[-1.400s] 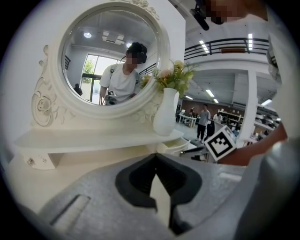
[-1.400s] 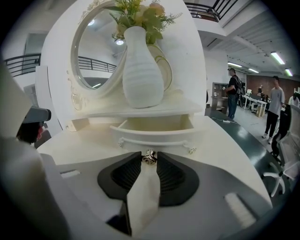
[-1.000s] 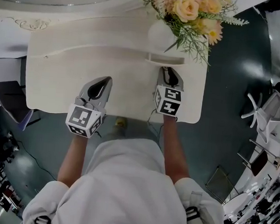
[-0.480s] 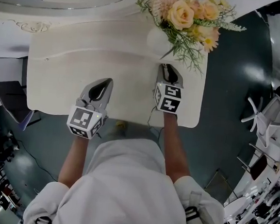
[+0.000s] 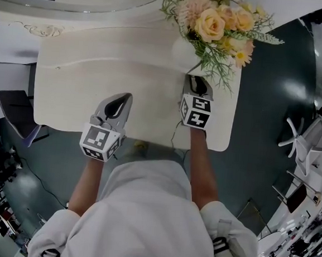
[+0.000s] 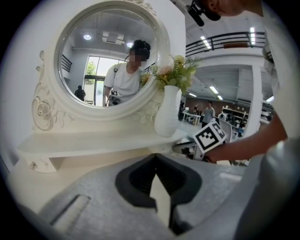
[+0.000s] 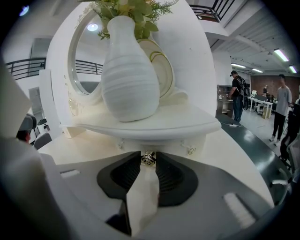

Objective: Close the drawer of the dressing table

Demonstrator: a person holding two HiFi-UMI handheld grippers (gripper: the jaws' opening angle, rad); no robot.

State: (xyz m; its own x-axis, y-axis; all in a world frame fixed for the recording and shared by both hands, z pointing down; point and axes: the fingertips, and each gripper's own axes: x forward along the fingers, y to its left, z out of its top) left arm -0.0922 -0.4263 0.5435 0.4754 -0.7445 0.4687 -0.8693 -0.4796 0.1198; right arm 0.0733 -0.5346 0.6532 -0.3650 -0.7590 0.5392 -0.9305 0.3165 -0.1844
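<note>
The white dressing table point(image 5: 86, 85) lies below me, its round mirror point(image 6: 110, 51) at the back. A white vase point(image 7: 129, 75) of flowers point(image 5: 215, 18) stands on the raised shelf. Under that shelf the drawer front point(image 7: 164, 142) sits flush. My right gripper point(image 5: 195, 79) reaches to the small metal drawer knob point(image 7: 148, 158). The knob is pinched between the jaw tips, and the jaws are opening. My left gripper point(image 5: 120, 98) hovers over the table's near left part, shut and empty point(image 6: 154, 160).
A black chair point(image 5: 14, 112) stands left of the table and a white chair point(image 5: 300, 137) on the dark floor to the right. People point(image 7: 239, 101) stand far off in the hall.
The drawer, which stuck out under the vase, has slid in under the shelf. My right gripper moved forward with it. The left gripper has stayed put.
</note>
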